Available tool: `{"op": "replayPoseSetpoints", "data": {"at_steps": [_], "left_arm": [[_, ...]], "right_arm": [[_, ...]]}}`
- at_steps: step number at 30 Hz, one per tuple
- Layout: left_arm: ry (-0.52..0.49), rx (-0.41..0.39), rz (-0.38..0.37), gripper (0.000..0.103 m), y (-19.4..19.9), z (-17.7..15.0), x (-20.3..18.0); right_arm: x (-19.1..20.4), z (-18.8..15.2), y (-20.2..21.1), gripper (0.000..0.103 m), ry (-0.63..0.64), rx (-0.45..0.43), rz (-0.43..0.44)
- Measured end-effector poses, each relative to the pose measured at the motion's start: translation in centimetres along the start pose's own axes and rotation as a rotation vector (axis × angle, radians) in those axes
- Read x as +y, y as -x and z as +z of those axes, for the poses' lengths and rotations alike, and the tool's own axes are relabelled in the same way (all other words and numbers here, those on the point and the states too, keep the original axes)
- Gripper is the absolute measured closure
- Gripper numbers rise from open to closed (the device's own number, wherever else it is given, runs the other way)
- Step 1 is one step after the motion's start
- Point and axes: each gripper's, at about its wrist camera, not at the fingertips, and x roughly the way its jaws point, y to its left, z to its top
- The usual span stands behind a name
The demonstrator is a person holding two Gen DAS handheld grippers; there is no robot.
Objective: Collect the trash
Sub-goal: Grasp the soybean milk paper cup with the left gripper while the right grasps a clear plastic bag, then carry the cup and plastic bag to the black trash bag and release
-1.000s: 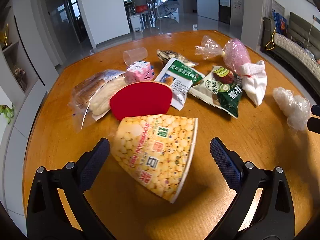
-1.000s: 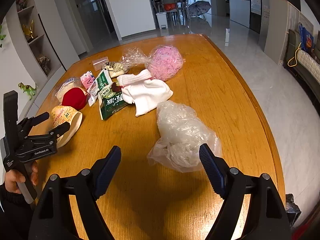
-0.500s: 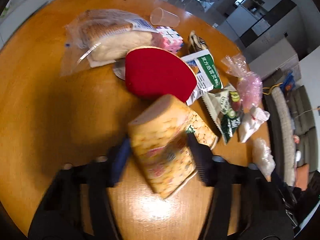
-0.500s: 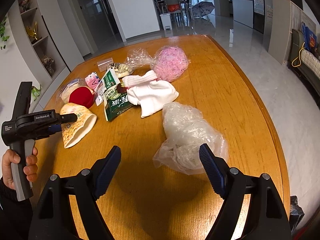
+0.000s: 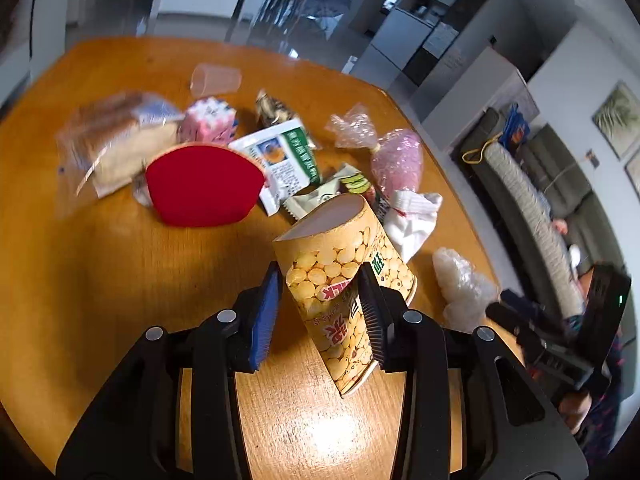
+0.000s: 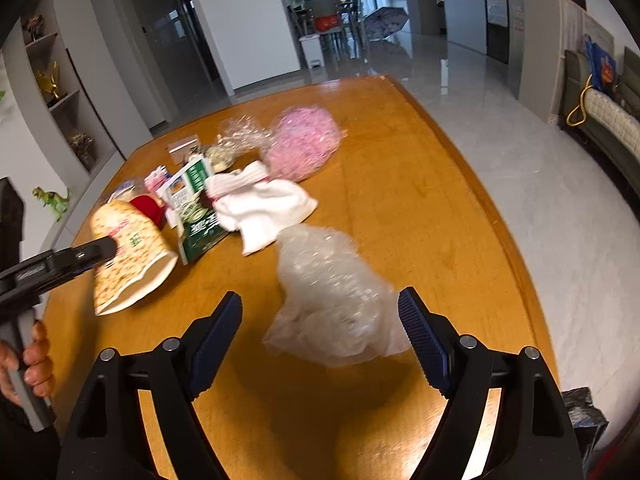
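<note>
Two grippers are working: left gripper is clamping the yellow soybean-print paper cup for disposal; right gripper, jaws wide, is straddling the crumpled clear plastic bag.

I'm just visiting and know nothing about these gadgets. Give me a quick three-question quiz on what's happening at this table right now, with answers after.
1. True or false: the left gripper is closed on the yellow paper cup.
2. Which item lies directly in front of the open right gripper? A) the red paddle B) the crumpled clear plastic bag C) the white cloth
3. Fill in: in the right wrist view, the pink shredded-paper bag lies ______ from the camera than the white cloth.

Key: 1 true; 2 B; 3 farther.
</note>
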Motion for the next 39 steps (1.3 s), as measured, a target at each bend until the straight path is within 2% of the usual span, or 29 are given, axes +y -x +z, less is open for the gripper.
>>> {"op": "replayPoseSetpoints", "data": {"at_steps": [2, 4, 5, 6, 7, 9, 14, 20, 28, 39], "left_arm": [[-0.024, -0.004, 0.0, 0.064, 0.4, -0.3, -0.7], [-0.039, -0.008, 0.005, 0.064, 0.7, -0.5, -1.3], [-0.043, -0.004, 0.004, 0.064, 0.6, -0.6, -1.5], [-0.044, -0.001, 0.003, 0.064, 0.5, -0.7, -1.7], [-0.048, 0.001, 0.006, 0.064, 0.6, -0.9, -2.0], [-0.058, 0.003, 0.001, 0.064, 0.1, -1.0, -2.7], [-0.101, 0.007, -0.03, 0.064, -0.1, -2.1, -5.4], [-0.196, 0.027, -0.104, 0.064, -0.7, -4.7, -10.9], [-0.359, 0.093, -0.215, 0.064, -3.3, -9.0, -20.0], [-0.608, 0.202, -0.323, 0.064, -6.7, -14.8, -31.9]], "right_arm": [[-0.3, 0.4, -0.7, 0.022, 0.004, 0.005, -0.027], [-0.4, 0.5, -1.8, 0.023, -0.002, 0.035, -0.012], [-0.4, 0.5, -2.2, 0.031, -0.001, 0.051, -0.007], [-0.4, 0.4, -2.7, 0.063, -0.001, 0.068, -0.008], [-0.4, 0.1, -2.9, 0.066, -0.01, 0.089, 0.016], [-0.3, -0.4, -2.1, 0.071, -0.014, 0.075, 0.041], [-0.7, -2.4, 2.5, 0.071, -0.009, 0.0, 0.029], [-4.0, -5.8, 9.0, 0.071, -0.073, -0.068, -0.018], [-10.1, -12.4, 16.1, 0.071, -0.197, -0.112, -0.142], [-17.5, -21.4, 22.3, 0.07, -0.413, -0.136, -0.292]]}}
